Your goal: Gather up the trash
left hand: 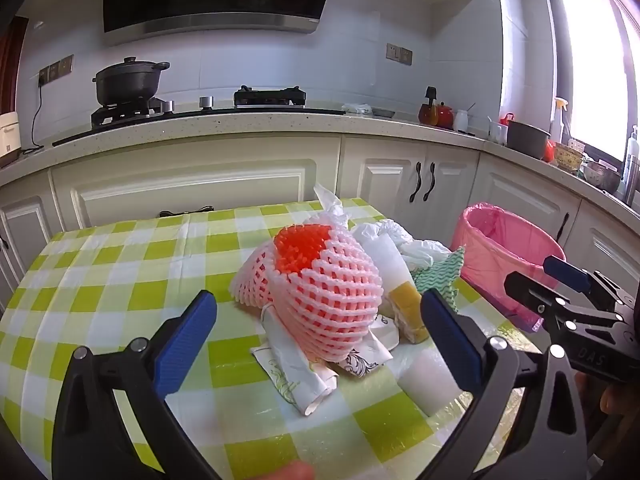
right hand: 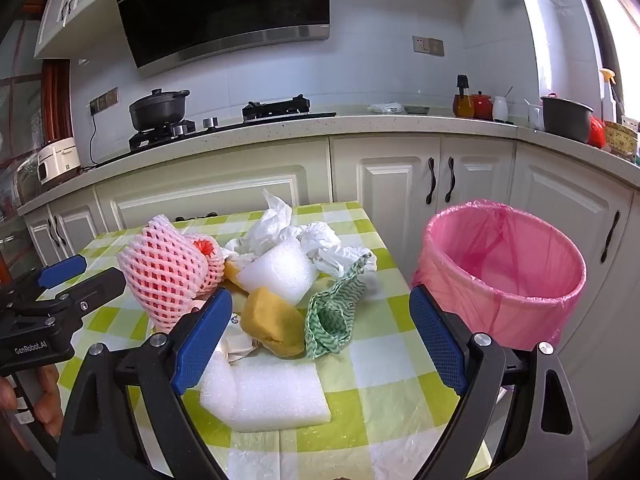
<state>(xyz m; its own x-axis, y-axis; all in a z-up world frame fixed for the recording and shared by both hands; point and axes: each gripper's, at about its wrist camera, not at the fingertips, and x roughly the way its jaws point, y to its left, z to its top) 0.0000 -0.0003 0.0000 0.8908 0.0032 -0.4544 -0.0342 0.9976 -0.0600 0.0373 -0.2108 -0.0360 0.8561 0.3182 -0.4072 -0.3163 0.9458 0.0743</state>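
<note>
A pile of trash lies on the green-checked table (left hand: 120,280). It holds pink foam fruit nets (left hand: 320,284) (right hand: 168,272), a yellow sponge (right hand: 276,324), a green-striped cloth (right hand: 332,316), white foam pieces (right hand: 264,396), crumpled white paper (right hand: 320,240) and printed paper (left hand: 296,372). My left gripper (left hand: 320,320) is open, its jaws either side of the pink net, close in front of it. My right gripper (right hand: 320,316) is open above the sponge and cloth. A pink-lined bin (right hand: 504,272) (left hand: 504,256) stands beside the table on the right.
White kitchen cabinets (right hand: 384,184) and a counter with a stove, a black pot (left hand: 128,80) and jars (right hand: 476,106) run behind the table. The right gripper shows at the right edge of the left wrist view (left hand: 568,304).
</note>
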